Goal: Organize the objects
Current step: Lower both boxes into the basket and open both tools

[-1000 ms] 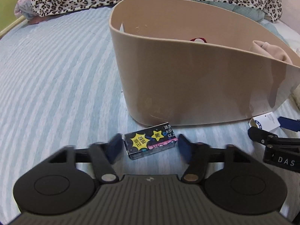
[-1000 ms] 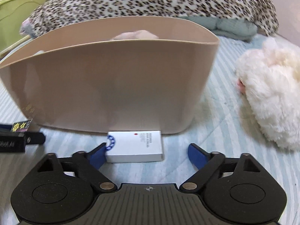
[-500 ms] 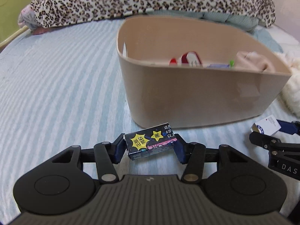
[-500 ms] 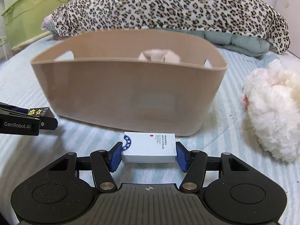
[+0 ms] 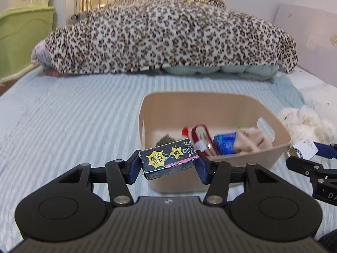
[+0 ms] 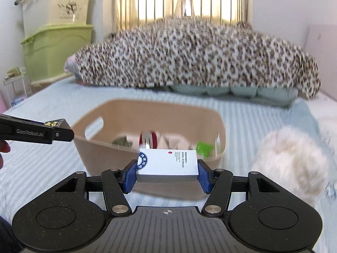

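Observation:
My left gripper (image 5: 167,164) is shut on a small dark box with yellow stars (image 5: 168,160) and holds it in the air in front of the near rim of the beige bin (image 5: 282,147). My right gripper (image 6: 166,171) is shut on a white box with a blue round logo (image 6: 168,162) and holds it above the bed before the same bin (image 6: 219,124). The bin holds several items: a red and white pack (image 5: 201,137), a blue pack (image 5: 224,143), a beige cloth (image 5: 252,139). The left gripper shows at the left of the right wrist view (image 6: 56,130).
The bin stands on a blue striped bedsheet (image 5: 73,116). A white plush toy (image 6: 292,160) lies right of the bin. A leopard-print blanket (image 5: 168,38) is heaped at the back. Green and beige storage boxes (image 6: 54,48) stand at the far left.
Both grippers closed on their boxes on the bed and have lifted them up to about the height of the bin's rim. The inside of the bin has come into view.

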Tool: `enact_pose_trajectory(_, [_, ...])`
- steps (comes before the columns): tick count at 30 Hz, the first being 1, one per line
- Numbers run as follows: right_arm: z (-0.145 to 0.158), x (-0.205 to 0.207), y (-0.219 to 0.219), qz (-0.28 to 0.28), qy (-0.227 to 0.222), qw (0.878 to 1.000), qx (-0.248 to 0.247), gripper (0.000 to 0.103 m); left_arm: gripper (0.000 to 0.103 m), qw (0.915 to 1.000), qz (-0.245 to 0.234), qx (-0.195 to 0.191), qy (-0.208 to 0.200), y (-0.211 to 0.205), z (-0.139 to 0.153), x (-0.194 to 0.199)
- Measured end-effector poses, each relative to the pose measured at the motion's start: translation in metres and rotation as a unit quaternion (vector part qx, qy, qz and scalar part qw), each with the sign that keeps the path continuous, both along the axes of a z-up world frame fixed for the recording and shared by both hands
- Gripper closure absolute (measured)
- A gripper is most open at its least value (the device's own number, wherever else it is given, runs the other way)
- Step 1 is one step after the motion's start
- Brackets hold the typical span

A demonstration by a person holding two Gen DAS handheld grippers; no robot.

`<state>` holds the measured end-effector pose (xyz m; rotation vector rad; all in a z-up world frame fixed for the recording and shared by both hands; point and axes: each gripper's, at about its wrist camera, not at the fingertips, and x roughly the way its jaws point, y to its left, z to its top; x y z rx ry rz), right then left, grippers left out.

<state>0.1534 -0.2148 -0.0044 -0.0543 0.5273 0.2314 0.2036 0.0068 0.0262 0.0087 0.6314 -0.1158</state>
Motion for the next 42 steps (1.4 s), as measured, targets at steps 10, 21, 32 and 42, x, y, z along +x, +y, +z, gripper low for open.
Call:
enact_pose_trajectory(10, [0.04, 0.036, -0.008, -0.015, -0.047, 0.998, 0.023, 0.047, 0.048, 0.9993, -0.005, 0.022, -0.029, -0.033, 0.015, 0.035])
enact_pose_trajectory(21, [0.018, 0.107, -0.01, -0.043, -0.026, 0.999, 0.005, 0.047, 0.048, 0.999, 0.008, 0.043, 0.005, -0.053, -0.01, 0.106])
enact_pose_trajectory(32, [-0.028, 0.15, -0.003, -0.048, 0.07, 0.996, -0.019, 0.047, 0.046, 0.9937, 0.003, 0.078, 0.081, -0.064, -0.055, 0.134])
enact_pose_trajectory(42, [-0.015, 0.125, -0.004, -0.036, 0.065, 0.997, -0.025, 0.021, 0.019, 0.993, 0.016, 0.071, 0.093, -0.054, -0.042, 0.117])
